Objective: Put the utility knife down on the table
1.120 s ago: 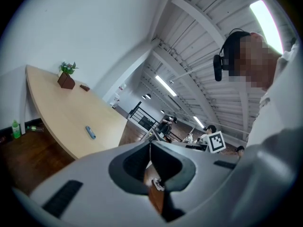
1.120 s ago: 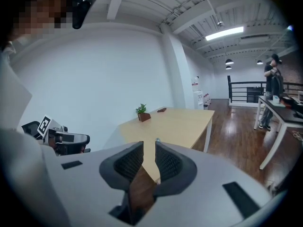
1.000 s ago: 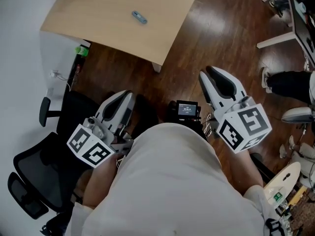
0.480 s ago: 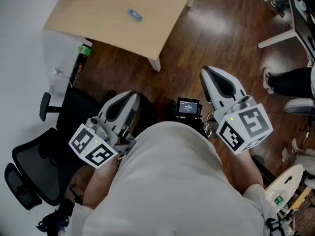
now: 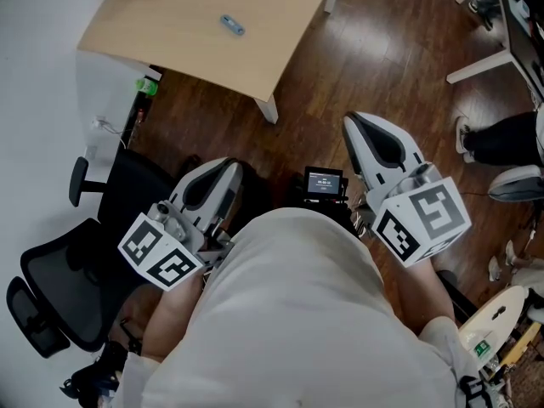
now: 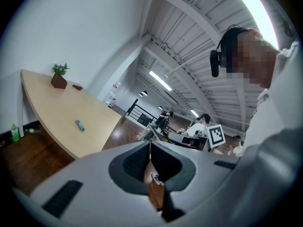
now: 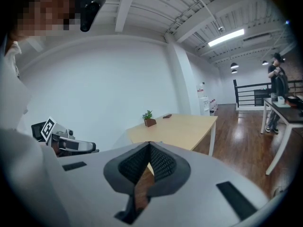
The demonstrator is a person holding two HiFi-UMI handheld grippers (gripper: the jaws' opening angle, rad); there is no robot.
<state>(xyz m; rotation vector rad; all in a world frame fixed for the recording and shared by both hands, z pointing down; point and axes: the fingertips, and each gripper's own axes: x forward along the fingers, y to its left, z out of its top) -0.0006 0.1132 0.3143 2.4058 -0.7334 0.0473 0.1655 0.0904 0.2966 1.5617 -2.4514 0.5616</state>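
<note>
Barely anything has shifted since a second ago: left gripper and right gripper stay pinched closed, empty; the utility knife lies on the table, back from its near corner.

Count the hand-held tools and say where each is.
2. The left tool sits low on the left of the head view, the right tool on the right; both are shut and empty.

Pale tan wood on the desk, grey-blue on the utility knife, dark brown planks across the floor, black on the office chair.
</note>
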